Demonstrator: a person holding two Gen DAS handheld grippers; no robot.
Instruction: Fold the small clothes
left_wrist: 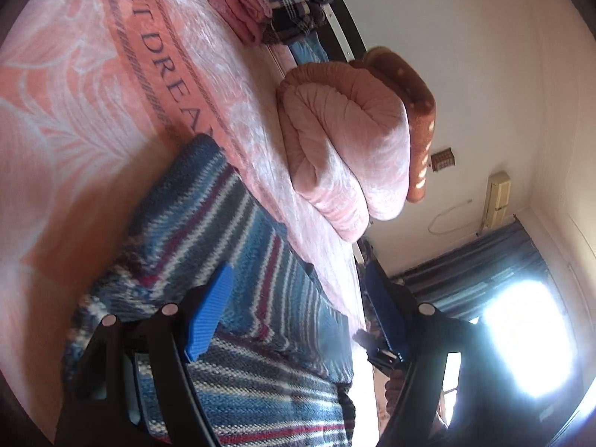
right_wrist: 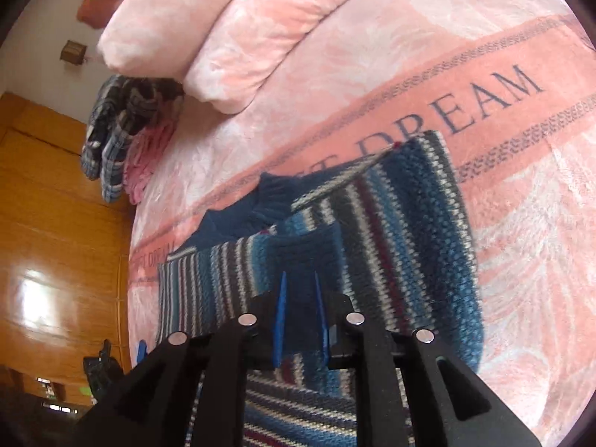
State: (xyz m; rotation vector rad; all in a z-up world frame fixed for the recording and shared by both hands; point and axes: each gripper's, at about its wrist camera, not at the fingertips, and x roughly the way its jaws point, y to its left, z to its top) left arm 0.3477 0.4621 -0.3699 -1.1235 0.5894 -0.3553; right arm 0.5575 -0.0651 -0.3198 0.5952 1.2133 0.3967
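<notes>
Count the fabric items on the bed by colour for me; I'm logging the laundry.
Blue striped: 1, the knit sweater under the right claw.
Blue plaid: 1, the plaid garment.
Pink: 1, the pink garment, plus 1 rolled pink blanket.
Total: 4.

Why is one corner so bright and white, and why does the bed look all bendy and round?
In the left wrist view, daylight through the window blows out to pure white, hiding detail there. In the right wrist view, a softer glare patch shines on the wooden wardrobe. In both views the fisheye lens bends straight lines, so the pink blanket bulges, and the edges go dark and blurry.
</notes>
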